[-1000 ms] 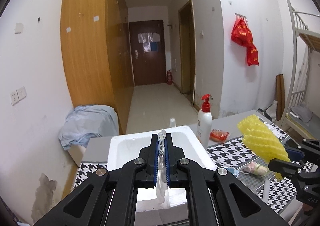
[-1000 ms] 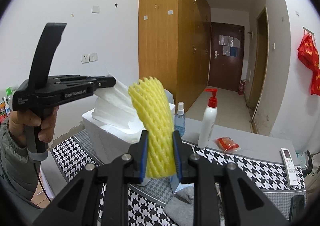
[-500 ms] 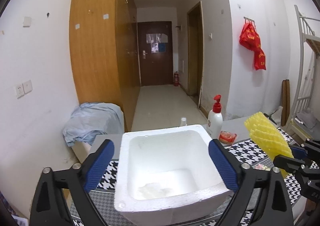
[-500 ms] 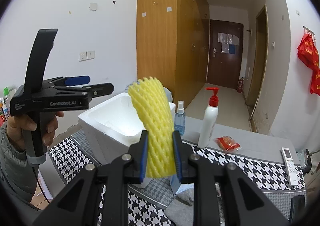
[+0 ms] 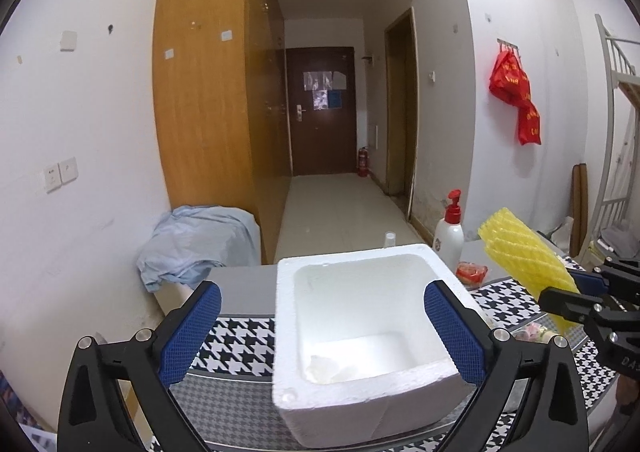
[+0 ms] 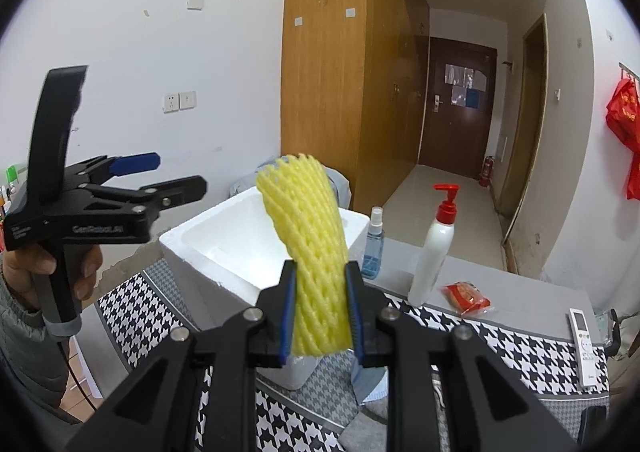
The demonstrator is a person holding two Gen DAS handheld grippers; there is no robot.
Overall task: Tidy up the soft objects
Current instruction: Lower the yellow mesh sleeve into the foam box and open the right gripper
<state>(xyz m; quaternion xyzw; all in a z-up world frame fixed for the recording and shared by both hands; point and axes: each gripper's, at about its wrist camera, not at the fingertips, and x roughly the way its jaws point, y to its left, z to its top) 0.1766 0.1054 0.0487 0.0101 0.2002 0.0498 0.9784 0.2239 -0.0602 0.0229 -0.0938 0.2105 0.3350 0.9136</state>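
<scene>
While the left gripper (image 5: 322,332) is hovering over the white foam box (image 5: 416,378) with its jaws opening wide and nothing between them, a crumpled white soft piece (image 5: 326,367) is lying on the box floor, in the near corner. The right gripper (image 6: 321,308) is pinching a yellow foam net sleeve (image 6: 310,236) between its blue pads, and the sleeve is standing up and leaning slightly to one side, held in the air to the right of the box and a little above its rim. Beyond the box, on the grey strip past the houndstooth cloth (image 6: 516,348), a pump bottle (image 6: 434,256) and a red packet (image 6: 466,296) are sitting. Judging by this, the step in hand is the handover from one drop to the next: the left tongs are finishing their release, and the sleeve is next in line. That move is calling for the left tongs to clear the opening and for the sleeve to be carried over the box mouth before the pads let go.
</scene>
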